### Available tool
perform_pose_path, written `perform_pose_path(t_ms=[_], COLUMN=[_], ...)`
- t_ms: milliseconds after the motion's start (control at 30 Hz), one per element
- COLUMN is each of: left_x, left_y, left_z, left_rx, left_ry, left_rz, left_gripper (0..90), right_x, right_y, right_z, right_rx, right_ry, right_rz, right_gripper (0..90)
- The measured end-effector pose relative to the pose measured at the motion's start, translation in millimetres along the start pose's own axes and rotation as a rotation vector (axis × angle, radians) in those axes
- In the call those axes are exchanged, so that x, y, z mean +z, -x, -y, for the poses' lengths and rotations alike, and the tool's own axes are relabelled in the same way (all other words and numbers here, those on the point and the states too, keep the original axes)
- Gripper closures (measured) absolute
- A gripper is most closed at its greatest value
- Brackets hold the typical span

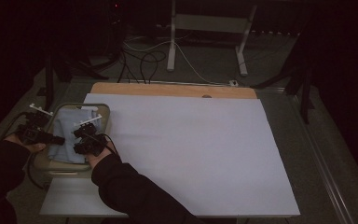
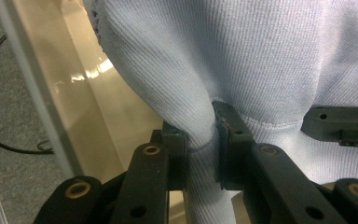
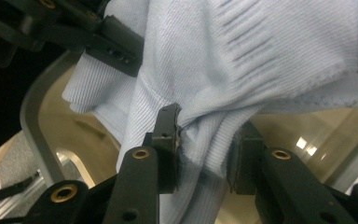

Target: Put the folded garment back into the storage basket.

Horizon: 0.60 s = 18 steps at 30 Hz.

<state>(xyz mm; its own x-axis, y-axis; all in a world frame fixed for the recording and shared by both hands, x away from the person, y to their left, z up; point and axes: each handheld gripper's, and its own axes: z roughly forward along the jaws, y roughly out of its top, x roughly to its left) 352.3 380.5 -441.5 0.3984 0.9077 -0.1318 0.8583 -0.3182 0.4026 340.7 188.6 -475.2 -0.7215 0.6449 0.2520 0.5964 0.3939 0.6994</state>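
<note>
You are pinching the pale blue cloth [image 2: 242, 60] with both the left tool [image 2: 200, 140] and right tool [image 3: 205, 144], over the tray [image 1: 103, 112].

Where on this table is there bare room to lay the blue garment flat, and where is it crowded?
The white sheet is bare from the tray across to its right edge and up to the wooden strip. The near-left corner is crowded: the tray holds the light blue garment, with the left gripper and right gripper both pinching it.

Tray rim [image 1: 103, 112] hems both grippers (cloth [image 1: 70, 133] inside); white sheet [image 1: 191, 154] rightward lies open.
</note>
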Motion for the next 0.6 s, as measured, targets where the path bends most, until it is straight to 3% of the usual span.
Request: perform_pose_path(t_ms=[233, 400, 433, 500, 600], left_x=[6.9, 9.1, 9.5, 8.6, 2.0], left_y=[1.3, 3.7, 3.9, 0.8, -3.9], left_z=[-1.7, -4.6, -5.0, -5.6, -4.6], left_rx=[-0.001, 0.016, 0.014, -0.022, -0.050], left_ry=[-0.040, -0.081, -0.089, -0.091, -0.052], left_rz=[-0.034, -0.090, -0.116, -0.142, -0.098], left_gripper=[76.1, 69.5, 63.5, 49.6, 30.4], right_x=[2.2, 3.3, 2.9, 0.8, -5.6], right_y=[-3.0, -2.9, -2.4, -1.9, -6.3], right_z=[0.9, 0.0, -0.4, -2.6, -5.8], right_rx=[-0.038, -0.063, -0.070, -0.094, -0.160], right_ry=[-0.040, -0.080, -0.088, -0.086, -0.038], right_rz=[0.004, -0.011, -0.015, -0.025, -0.004], right_gripper=[67.8, 62.7, 58.5, 41.5, 18.2])
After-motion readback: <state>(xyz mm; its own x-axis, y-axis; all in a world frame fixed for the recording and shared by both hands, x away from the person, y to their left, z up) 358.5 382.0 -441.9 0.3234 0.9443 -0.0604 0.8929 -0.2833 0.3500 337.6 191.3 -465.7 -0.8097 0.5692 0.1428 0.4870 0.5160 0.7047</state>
